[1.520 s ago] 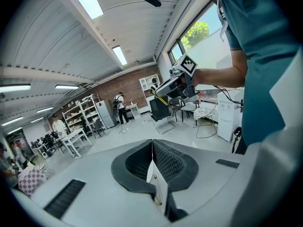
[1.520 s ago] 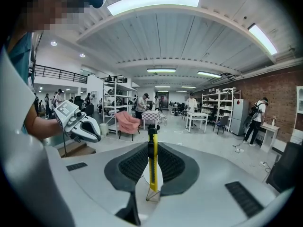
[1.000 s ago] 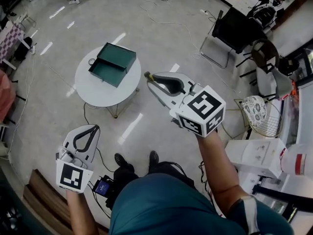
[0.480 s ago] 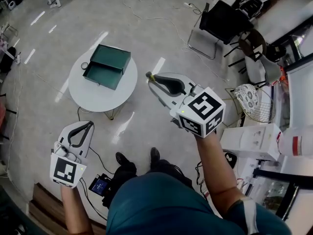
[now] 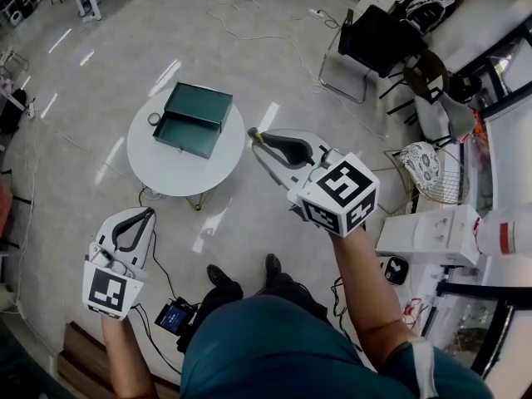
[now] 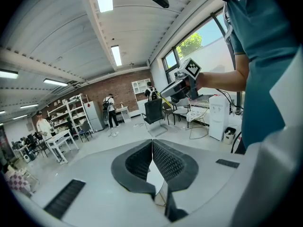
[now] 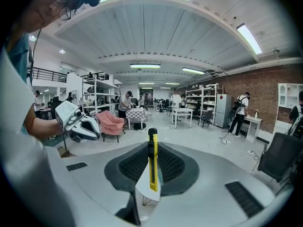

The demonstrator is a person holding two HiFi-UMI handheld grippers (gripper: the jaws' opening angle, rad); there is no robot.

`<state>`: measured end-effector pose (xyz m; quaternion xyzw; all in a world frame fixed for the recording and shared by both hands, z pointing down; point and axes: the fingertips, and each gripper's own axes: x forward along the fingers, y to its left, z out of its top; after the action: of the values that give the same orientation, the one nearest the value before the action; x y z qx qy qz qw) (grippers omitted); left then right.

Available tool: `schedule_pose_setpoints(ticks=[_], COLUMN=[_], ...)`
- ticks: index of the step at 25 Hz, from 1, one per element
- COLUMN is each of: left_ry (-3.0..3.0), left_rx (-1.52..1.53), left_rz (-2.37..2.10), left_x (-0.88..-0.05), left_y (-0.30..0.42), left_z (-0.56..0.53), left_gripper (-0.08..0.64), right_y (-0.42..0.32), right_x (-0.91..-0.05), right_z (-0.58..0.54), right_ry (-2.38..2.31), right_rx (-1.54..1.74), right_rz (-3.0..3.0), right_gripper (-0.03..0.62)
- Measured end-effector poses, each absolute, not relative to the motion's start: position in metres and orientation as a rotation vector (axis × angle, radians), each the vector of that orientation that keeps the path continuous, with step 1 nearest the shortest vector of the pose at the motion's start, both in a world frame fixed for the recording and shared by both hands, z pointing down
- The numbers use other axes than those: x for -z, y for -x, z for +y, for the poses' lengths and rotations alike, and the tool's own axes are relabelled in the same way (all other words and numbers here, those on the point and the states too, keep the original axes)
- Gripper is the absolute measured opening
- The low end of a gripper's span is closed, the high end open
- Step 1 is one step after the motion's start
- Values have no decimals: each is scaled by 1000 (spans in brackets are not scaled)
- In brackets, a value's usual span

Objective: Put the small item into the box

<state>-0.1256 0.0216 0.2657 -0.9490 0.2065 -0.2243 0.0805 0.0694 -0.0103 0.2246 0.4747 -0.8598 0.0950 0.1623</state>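
Jutting past right gripper (image 7: 151,146) fingers (image 7: 176,166) — clamped yellow knife (image 7: 153,170)

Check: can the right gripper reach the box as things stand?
Probably yes. The right gripper, shut on the knife, is off to the table's side with nothing between it and the open box; it may need a forward reach or step.

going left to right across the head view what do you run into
left gripper → green box → right gripper, shut on a knife → wire chair
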Motion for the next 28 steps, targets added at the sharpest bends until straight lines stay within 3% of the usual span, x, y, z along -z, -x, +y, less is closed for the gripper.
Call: schedule_pose_setpoints(ticks=[15, 28], left_ry=[2787, 2714], left_rx=[648, 771], left_rz=[666, 924], left_x=[-247, -256], left_y=[198, 211], left_z=[7, -38], left_gripper=[20, 20], right_y=[-4, 8], right_x=[-196, -218], right_z=[-17, -104], right_ry=[-1348, -1106], right_rx=[-177, -143], right_rz=[-2426, -2524], right_gripper=[78, 78])
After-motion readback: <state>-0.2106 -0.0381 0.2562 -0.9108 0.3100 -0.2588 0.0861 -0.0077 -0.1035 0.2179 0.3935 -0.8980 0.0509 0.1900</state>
